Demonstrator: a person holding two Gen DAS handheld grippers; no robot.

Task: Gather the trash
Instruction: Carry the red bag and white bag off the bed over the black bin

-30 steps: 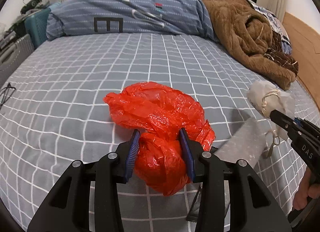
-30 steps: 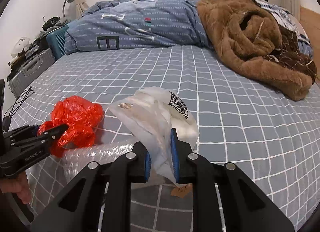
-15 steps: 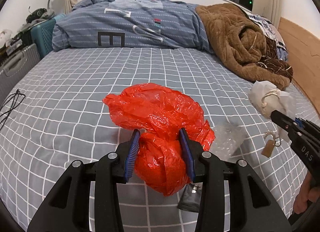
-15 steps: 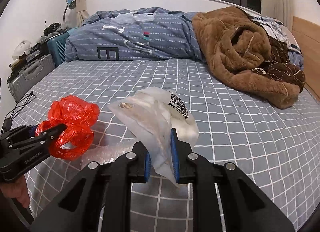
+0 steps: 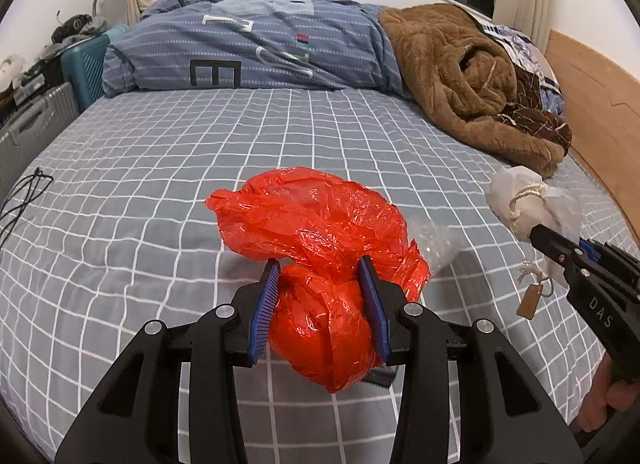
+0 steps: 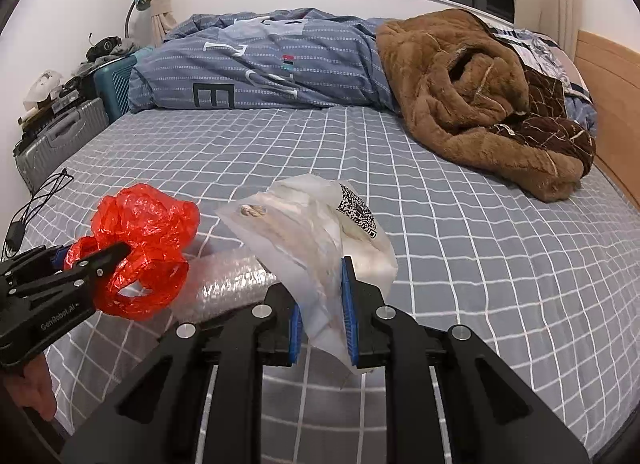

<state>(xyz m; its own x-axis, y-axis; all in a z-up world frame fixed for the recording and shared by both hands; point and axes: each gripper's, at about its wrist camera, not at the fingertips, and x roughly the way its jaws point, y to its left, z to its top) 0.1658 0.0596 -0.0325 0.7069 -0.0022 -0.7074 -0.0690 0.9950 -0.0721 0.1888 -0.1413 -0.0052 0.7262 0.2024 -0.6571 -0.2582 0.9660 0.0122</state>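
Left tool [image 5: 322, 306] clamping red bag [image 5: 320, 232], right tool [image 6: 322, 312] clamping white bag [image 6: 316, 232]

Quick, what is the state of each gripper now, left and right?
Left gripper: closed on the red plastic bag.
Right gripper: closed on the clear plastic bag.
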